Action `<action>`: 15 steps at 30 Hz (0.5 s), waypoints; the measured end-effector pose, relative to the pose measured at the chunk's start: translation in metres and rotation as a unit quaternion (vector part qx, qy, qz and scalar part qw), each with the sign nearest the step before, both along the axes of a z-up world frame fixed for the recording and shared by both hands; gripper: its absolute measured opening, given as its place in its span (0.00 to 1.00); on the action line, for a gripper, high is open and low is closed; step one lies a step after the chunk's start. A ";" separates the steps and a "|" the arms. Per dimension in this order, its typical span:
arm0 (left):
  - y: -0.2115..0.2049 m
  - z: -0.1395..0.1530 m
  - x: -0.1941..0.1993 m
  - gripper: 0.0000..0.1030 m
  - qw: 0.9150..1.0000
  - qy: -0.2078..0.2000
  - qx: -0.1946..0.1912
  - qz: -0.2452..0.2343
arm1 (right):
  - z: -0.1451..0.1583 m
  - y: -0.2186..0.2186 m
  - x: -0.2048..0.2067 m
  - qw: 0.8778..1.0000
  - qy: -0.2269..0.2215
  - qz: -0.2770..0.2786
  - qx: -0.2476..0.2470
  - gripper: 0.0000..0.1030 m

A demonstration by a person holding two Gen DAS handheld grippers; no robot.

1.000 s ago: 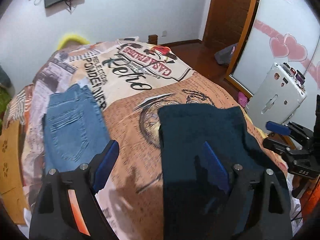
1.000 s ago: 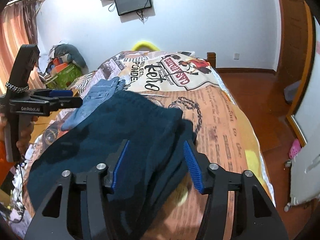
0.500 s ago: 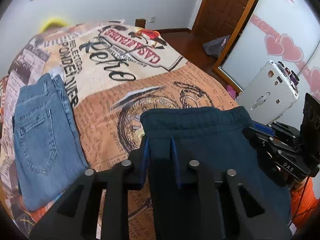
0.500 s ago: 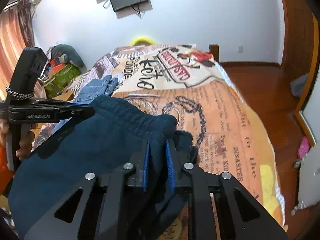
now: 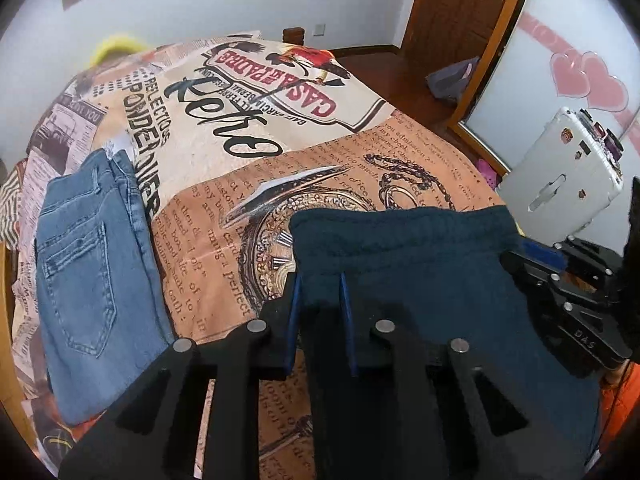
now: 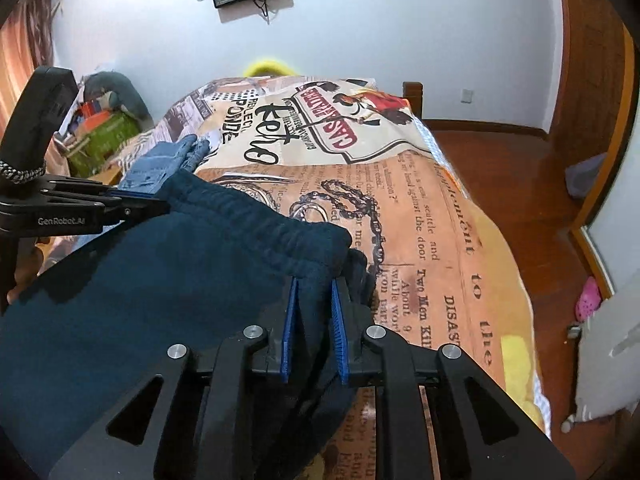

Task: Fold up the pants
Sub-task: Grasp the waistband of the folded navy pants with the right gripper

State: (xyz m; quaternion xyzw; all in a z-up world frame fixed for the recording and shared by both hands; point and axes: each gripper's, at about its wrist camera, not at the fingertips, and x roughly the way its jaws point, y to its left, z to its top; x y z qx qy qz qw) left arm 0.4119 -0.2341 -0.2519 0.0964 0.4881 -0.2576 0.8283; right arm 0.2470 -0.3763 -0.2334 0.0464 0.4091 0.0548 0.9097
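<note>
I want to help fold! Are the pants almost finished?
Partly. The blue jeans already lie folded on the bed. Now the left gripper and right gripper each pinch a corner of the dark teal sweatpants at the waistband. Those are not folded yet.

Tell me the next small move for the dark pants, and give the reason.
Probably lift both grippers together and carry the waistband forward. The left gripper and the right gripper each pinch a corner of the dark teal pants, with cloth between the pads, while the printed bedspread ahead offers room to lay them out.
</note>
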 end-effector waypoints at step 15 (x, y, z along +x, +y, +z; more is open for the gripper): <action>0.022 0.077 -0.061 0.37 0.998 -0.068 -0.013 0.003 | 0.079 0.014 -0.056 0.998 -0.049 -0.004 -0.048 0.40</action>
